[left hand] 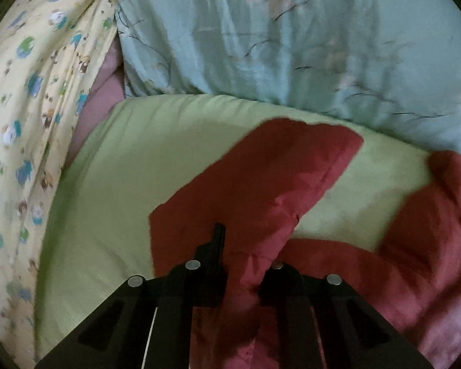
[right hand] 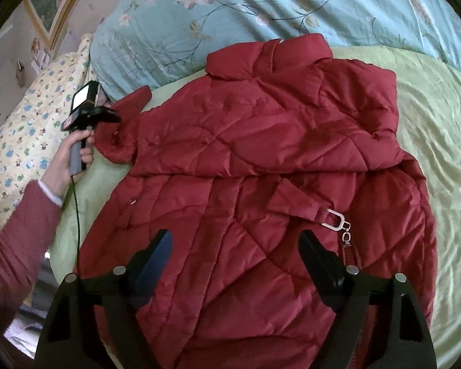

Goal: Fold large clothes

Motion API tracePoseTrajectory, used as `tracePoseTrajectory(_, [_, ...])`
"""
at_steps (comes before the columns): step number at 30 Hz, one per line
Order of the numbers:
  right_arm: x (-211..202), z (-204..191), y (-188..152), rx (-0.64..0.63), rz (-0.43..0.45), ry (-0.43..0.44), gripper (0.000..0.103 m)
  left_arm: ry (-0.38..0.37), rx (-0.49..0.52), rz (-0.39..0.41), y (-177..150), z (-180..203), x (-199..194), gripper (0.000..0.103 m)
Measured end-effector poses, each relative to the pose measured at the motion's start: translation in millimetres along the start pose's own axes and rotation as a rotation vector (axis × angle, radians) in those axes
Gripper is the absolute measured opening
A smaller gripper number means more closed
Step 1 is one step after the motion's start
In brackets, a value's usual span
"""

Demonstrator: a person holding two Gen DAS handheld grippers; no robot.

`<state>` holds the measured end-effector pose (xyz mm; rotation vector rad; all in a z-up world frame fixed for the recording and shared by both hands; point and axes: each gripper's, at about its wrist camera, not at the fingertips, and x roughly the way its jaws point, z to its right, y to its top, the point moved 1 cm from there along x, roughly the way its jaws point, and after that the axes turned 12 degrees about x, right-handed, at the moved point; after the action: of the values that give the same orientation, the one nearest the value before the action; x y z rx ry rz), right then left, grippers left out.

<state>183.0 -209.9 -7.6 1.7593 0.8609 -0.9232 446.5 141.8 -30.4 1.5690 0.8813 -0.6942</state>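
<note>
A red quilted puffer jacket lies spread on a green bedsheet, collar at the far end, one side folded over its body. A silver buckle hangs on its belt strap. My left gripper is shut on the jacket's left sleeve and holds it raised off the sheet; it also shows in the right wrist view at the jacket's left side. My right gripper is open and empty above the jacket's lower part.
A light blue floral quilt lies beyond the jacket. A yellow cartoon-print pillow lies at the left, also in the left wrist view. The green sheet extends left and right of the jacket.
</note>
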Motion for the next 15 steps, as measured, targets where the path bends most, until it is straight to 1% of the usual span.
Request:
tracePoseTrajectory(2, [-1.9,-2.7,-1.5,-0.01,0.004,-0.013,0.082,-0.052,-0.014,0.036,-6.7,1.4,-24.3,0.01])
tracePoseTrajectory(7, [-6.3,-5.2,-3.2,-0.012,0.01,-0.01,0.081,-0.213,-0.052,0.146,-31.9,11.9,-84.3,0.01])
tracePoseTrajectory(9, [-7.7,-5.2,-3.5,-0.008,0.016,-0.014,0.079,-0.291,-0.051,0.194,-42.5,23.4,-110.4,0.01])
tracePoseTrajectory(11, [-8.5,-3.8,-3.1,0.004,0.02,-0.014,0.078,-0.346,-0.023,0.236,-53.6,40.5,-129.0,0.01])
tracePoseTrajectory(13, [-8.7,-1.1,-1.7,0.029,0.023,-0.013,0.078,-0.402,0.037,0.269,-61.7,62.0,-142.4,0.01])
tracePoseTrajectory(15, [-9.5,3.2,0.9,0.06,0.025,-0.009,0.077,-0.425,0.087,0.29,-69.6,80.1,-147.9,0.01])
